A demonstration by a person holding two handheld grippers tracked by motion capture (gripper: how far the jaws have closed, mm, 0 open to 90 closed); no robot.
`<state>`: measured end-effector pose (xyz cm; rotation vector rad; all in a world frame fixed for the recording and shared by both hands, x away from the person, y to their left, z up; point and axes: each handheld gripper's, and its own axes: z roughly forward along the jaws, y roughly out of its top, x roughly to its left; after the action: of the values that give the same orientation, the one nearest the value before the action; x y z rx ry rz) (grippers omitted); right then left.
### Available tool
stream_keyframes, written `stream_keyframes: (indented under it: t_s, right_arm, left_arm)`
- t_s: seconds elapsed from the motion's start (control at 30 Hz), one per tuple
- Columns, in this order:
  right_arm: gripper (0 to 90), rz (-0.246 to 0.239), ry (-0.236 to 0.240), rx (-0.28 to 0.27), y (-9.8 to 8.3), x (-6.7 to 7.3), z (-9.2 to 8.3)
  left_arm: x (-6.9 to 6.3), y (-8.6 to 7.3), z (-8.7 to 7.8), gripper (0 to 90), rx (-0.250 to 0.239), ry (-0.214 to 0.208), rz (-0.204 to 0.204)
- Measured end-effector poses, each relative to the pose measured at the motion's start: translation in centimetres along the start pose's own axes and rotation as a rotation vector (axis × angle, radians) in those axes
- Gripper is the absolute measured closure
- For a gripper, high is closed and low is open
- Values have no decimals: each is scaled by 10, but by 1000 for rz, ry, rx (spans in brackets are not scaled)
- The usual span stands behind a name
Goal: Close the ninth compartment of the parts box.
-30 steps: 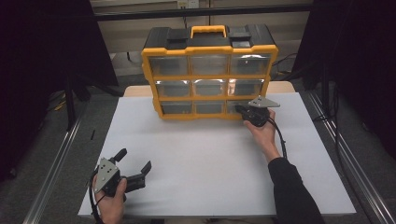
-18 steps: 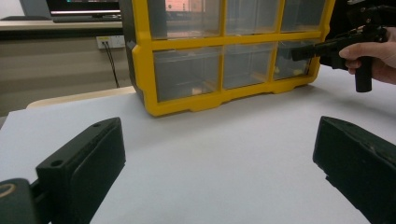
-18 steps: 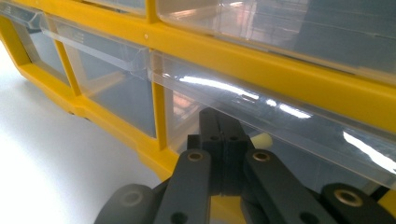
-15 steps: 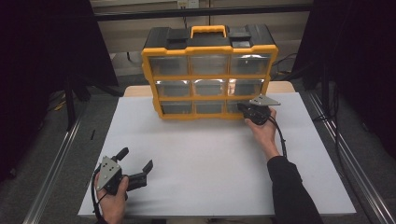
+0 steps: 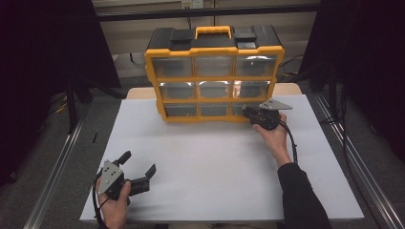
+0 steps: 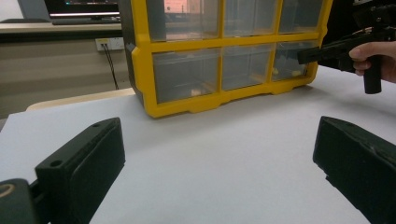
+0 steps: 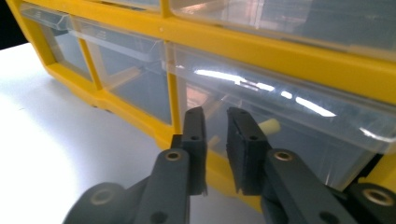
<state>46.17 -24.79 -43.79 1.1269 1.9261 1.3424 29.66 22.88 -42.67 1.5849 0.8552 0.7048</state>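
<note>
Shut clear bottom-right drawer [image 7: 280, 135]

One camera hangs high over the person's side, tilted forward and down across the white table [image 5: 215, 162], with the yellow drawer cabinet [image 5: 214, 71] at twelve o'clock. The left gripper's [image 5: 138, 171] camera sits low near the table's near-left corner, facing the cabinet [image 6: 224, 60] from well back, toward one o'clock. The right gripper's [image 7: 215, 135] camera sits close up against the cabinet's bottom-right drawer [image 7: 280, 126]. All three views share that cabinet front.
</note>
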Motion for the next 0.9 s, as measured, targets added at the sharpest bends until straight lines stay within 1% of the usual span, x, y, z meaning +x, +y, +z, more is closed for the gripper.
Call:
stream_keyframes:
  t_s: [0.07, 0.13, 0.17, 0.23, 0.27, 0.33, 0.4, 0.5, 0.57, 0.6, 0.67, 0.73, 0.8, 0.9]
  right_arm:
    - [722, 5, 0, 2, -1, -1, -2]
    - [670, 22, 9, 0, -3, -2, -3]
    - [637, 27, 12, 1, -3, -1, -4]
    - [588, 36, 25, 9, -5, 0, -5]
    - [552, 25, 24, 13, -5, 1, -6]
    - [462, 32, 17, 12, -5, 3, -8]
    - [405, 33, 11, 4, -5, 3, -11]
    - [287, 53, 6, -6, -3, 4, -15]
    - [208, 52, 2, -17, -3, 3, -18]
    - [171, 62, 2, -23, -3, 3, -19]
    - [92, 74, -2, -20, -3, 3, -22]
    - [84, 100, 3, -35, -2, 2, -26]
    - [37, 95, 5, -38, -1, 3, -29]
    - [14, 89, 4, -48, 0, 5, -34]
  left_arm:
    - [0, 0, 0, 22, 0, 1, 1]
    - [0, 0, 0, 22, -2, 2, 0]
    - [0, 0, 0, 22, -6, 0, -11]
    - [0, 0, 0, 22, 0, 2, -1]
    - [0, 0, 0, 22, 1, 0, 2]
    - [-1, 0, 0, 22, 2, 1, 4]
    - [-1, 0, 0, 22, 3, 1, 5]
    - [0, 0, 0, 22, 3, 1, 0]
    - [0, 0, 0, 22, 1, 2, 0]
    - [0, 0, 0, 21, 2, 3, 1]
    - [0, 0, 0, 21, 3, 2, 2]
    - [0, 0, -1, 21, 3, 3, 3]
    - [0, 0, -1, 21, 1, 8, 4]
    - [0, 0, -1, 21, -3, 10, -8]
